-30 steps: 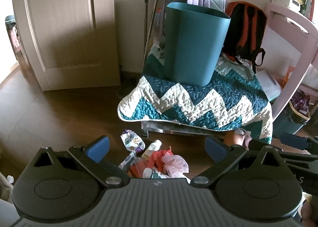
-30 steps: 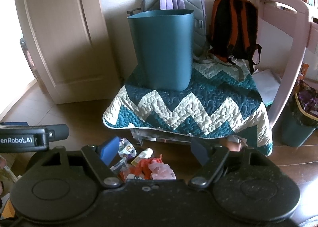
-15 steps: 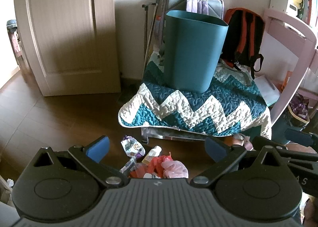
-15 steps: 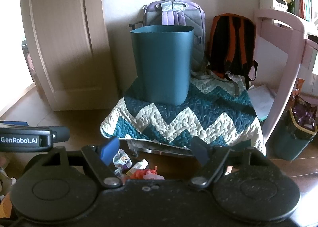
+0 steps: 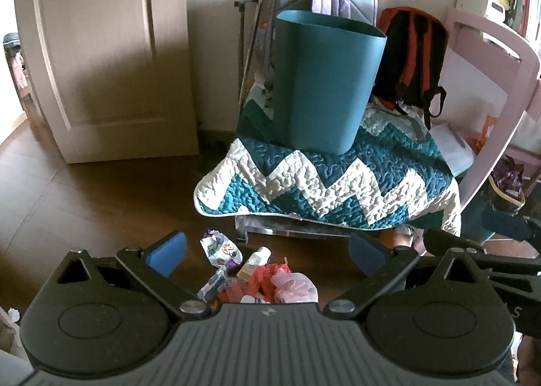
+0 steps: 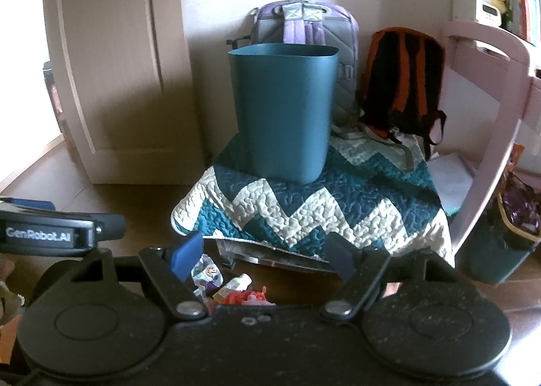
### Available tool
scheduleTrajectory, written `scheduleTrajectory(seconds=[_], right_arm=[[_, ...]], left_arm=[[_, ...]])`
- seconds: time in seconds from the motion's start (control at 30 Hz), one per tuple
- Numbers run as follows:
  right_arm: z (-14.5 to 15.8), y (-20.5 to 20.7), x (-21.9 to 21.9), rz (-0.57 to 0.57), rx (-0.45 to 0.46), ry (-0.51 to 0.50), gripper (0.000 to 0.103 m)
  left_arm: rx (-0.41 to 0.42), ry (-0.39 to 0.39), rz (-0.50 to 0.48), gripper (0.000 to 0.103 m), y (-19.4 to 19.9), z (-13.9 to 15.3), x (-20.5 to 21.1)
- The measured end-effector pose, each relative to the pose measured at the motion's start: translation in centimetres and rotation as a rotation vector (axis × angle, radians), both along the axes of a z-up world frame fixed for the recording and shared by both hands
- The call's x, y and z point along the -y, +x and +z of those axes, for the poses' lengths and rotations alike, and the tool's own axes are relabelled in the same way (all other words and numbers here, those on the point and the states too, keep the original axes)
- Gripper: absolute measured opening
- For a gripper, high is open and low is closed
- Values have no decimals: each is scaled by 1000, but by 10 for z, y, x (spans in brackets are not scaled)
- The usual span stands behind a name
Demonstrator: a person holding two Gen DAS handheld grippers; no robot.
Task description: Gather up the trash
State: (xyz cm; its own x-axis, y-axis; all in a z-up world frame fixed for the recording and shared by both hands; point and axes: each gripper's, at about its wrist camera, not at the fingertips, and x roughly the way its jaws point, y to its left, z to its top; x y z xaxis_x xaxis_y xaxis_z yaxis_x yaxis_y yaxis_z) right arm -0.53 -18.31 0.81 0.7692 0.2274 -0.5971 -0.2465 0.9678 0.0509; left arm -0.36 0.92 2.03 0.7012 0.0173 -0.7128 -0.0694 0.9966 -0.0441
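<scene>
Both claws are spread apart and hold nothing: the left claw (image 5: pixel 267 252) fills the bottom of its view, the right claw (image 6: pixel 263 256) the bottom of its own. The trash (image 5: pixel 257 279) lies in a small heap on the brown wood floor (image 5: pixel 84 203), low in the centre of each frame, between the blue pads: a crumpled printed wrapper (image 5: pixel 219 248), a small bottle (image 5: pixel 254 258), red scraps and pale pink plastic (image 5: pixel 293 288). Just above the heap, mid-frame, a teal and white zigzag quilt (image 5: pixel 324 183) drapes a low stand. A tall teal bin (image 5: pixel 324 81) stands upright on the quilt. Behind it a purple backpack (image 6: pixel 306 19) and a black and orange backpack (image 6: pixel 402 81) lean at the wall. A pale door (image 6: pixel 115 65) with a metal handle fills the upper left. At the right edge stands a pink frame (image 6: pixel 487 136), with a second, lined bin (image 6: pixel 503 244) on the floor beside it, lower right.
</scene>
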Motion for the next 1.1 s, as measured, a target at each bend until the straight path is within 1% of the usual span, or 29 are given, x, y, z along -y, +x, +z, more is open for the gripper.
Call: scheduleTrajectory(seconds=[0.17,0.27,0.43,0.57,0.67,0.77,0.83,0.97,1.03,1.1], right_arm=[[-9,19,-5,22,11,-28,79],[-19,36,-6,22,-6,-31,79],[-42,71,-7,10,-71,-13,79],[-69,102,-10,13,-143,-3,79],[-95,129,-13,17,-180,-15,79],[-126,160,-13,15,-220,-30,79],[-148,180,-10,28,-241,-34,79],[-194,215,-5,49,-287,-80,79],[-219,230,-4,72,-336,-111,79],[-243,242,-4,90,-392,-137,79]], left_arm=[[-32,-5,-6,103,23,-15,-4],[-53,0,25,103,42,-28,-10],[-120,0,71,103,79,-61,-26],[-166,17,96,103,109,-89,-34],[-203,22,116,103,137,-112,-44],[-240,52,111,103,169,-139,-56],[-271,78,84,103,191,-160,-63],[-330,133,18,103,226,-201,-70],[-381,160,-27,103,244,-228,-69],[-440,175,-48,103,257,-254,-66]])
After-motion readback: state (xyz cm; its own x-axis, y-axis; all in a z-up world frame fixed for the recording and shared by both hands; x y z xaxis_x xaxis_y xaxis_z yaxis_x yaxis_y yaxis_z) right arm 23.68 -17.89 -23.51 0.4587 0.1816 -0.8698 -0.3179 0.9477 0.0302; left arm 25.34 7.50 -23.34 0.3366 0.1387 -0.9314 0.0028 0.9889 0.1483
